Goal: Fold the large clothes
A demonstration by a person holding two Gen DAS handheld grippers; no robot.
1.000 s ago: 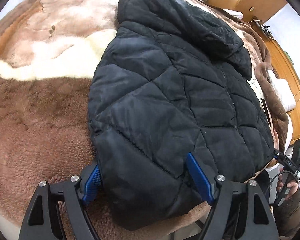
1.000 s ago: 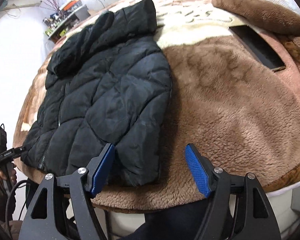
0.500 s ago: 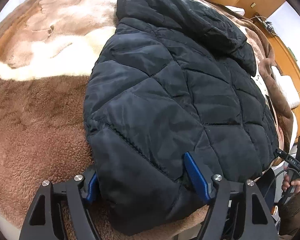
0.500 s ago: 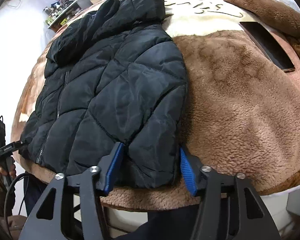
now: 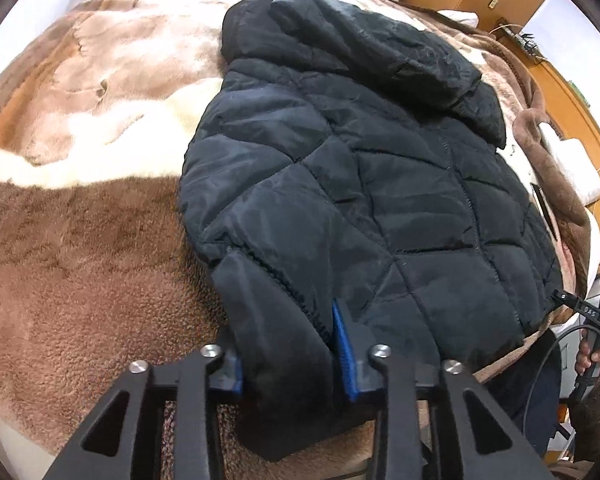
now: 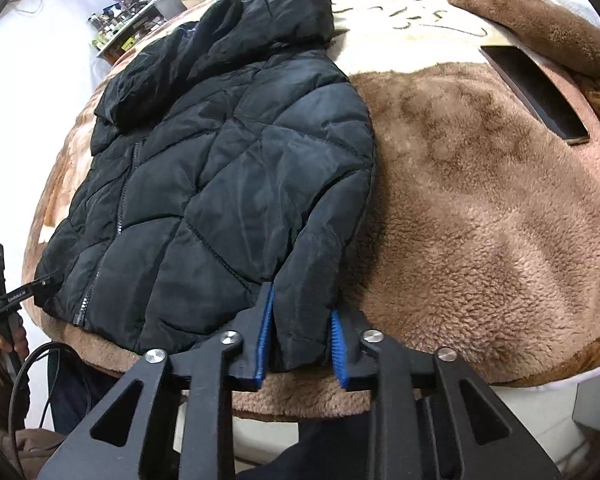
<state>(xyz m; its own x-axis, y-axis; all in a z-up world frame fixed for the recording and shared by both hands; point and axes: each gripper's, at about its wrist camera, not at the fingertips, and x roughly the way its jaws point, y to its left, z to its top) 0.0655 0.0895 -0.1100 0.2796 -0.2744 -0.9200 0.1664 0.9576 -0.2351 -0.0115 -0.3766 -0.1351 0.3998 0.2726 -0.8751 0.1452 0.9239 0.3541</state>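
Left wrist cam: the black puffer jacket (image 5: pixel 360 184) is lying spread out flat on the bed's fuzzy brown blanket (image 5: pixel 80 272), hood end far from the cam, hem hanging right at the blanket's near edge. Left gripper (image 5: pixel 290 356) has just been closing, and now it's pinching the near corner of the jacket, w/ the fabric bunching up thick between the blue pads. No fold done yet imo, this is looking like the very start: corners grabbed, every actual fold still to go. Shell is looking slick and slightly shiny, quilted in diagonal stitched panels, puffy. Blanket is deep plush, brown going cream toward the hood.

Right wrist cam: same jacket (image 6: pixel 228 168), zipper running down its left part. Right gripper (image 6: pixel 298 338) has also just been closing and is clamping the other near corner of the hem, fabric pinched into a narrow wad. Right of the jacket a flat dark rectangular thing (image 6: pixel 536 96) is sitting on the blanket (image 6: pixel 480 220), prob a phone but can't tell.
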